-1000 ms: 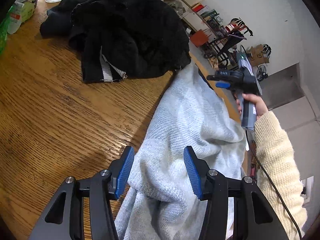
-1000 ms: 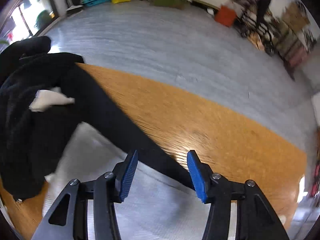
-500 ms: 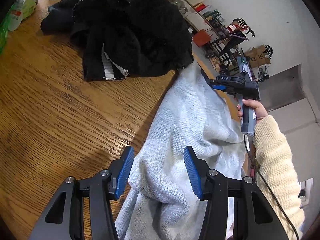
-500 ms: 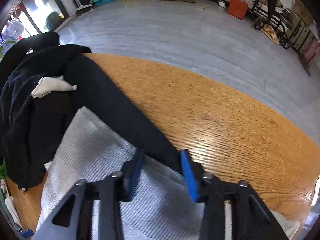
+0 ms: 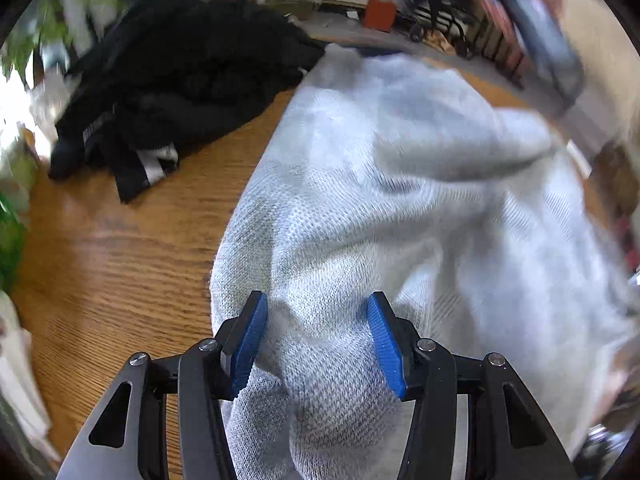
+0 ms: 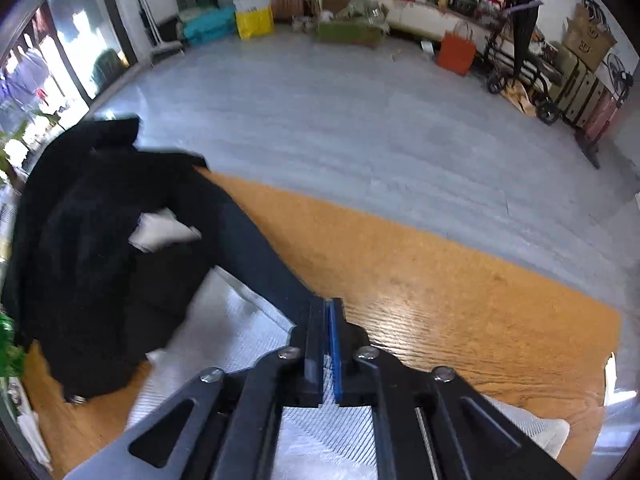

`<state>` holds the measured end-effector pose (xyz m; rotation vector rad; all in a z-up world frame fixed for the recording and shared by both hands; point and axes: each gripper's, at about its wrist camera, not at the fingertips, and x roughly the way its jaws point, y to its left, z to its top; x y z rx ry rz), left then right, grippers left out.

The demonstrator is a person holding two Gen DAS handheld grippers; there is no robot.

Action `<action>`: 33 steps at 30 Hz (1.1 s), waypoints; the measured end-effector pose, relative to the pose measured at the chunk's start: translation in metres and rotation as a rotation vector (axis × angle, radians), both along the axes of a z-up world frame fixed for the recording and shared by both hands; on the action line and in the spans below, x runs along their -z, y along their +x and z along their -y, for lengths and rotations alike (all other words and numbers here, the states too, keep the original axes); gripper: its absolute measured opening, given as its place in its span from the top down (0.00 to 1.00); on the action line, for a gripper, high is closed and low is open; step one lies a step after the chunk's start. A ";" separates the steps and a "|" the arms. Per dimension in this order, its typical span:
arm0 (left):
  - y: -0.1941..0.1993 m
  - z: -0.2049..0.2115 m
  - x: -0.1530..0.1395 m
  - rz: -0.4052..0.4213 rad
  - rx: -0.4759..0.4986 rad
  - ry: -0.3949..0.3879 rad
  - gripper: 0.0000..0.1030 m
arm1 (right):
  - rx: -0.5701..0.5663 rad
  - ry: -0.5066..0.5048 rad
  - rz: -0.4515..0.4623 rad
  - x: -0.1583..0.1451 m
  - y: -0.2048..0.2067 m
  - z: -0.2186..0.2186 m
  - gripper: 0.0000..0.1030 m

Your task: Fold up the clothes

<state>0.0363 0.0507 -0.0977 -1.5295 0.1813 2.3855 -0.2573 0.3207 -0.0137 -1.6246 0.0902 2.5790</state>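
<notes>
Here, grey sweater edge seen pinched in closed right tool; bunched cloth gripped by half-open left tool. Tension best kept even over bench.

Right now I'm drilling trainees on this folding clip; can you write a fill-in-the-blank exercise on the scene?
1. The left hand-held gripper has a bunch of the ____ knit garment between its fingers.
2. The right hand-held gripper is ____.
3. The pile of ____ clothes lies on the wooden table.

Missing words: grey; shut; black
</notes>
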 end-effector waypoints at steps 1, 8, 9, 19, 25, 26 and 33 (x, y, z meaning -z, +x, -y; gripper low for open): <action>0.001 -0.002 0.001 -0.010 0.003 -0.013 0.48 | -0.006 -0.011 -0.035 -0.013 0.000 0.005 0.99; -0.002 0.017 0.003 -0.016 -0.002 0.055 0.60 | -0.153 0.213 0.021 -0.007 -0.010 0.057 0.77; -0.003 0.022 0.003 -0.009 -0.006 0.072 0.63 | -0.162 0.231 0.050 0.006 -0.012 0.061 0.56; -0.004 0.029 0.000 0.040 0.015 0.141 0.75 | -0.040 0.102 0.163 0.079 -0.021 -0.009 0.52; 0.001 0.024 -0.001 0.045 0.035 0.141 0.75 | -0.011 -0.007 0.150 0.097 -0.010 -0.033 0.65; 0.000 0.025 -0.001 0.047 0.034 0.144 0.75 | -0.016 -0.025 0.142 0.097 -0.009 -0.032 0.73; -0.003 0.030 0.000 0.072 0.016 0.191 0.75 | 0.018 -0.034 0.098 0.083 -0.009 -0.016 0.92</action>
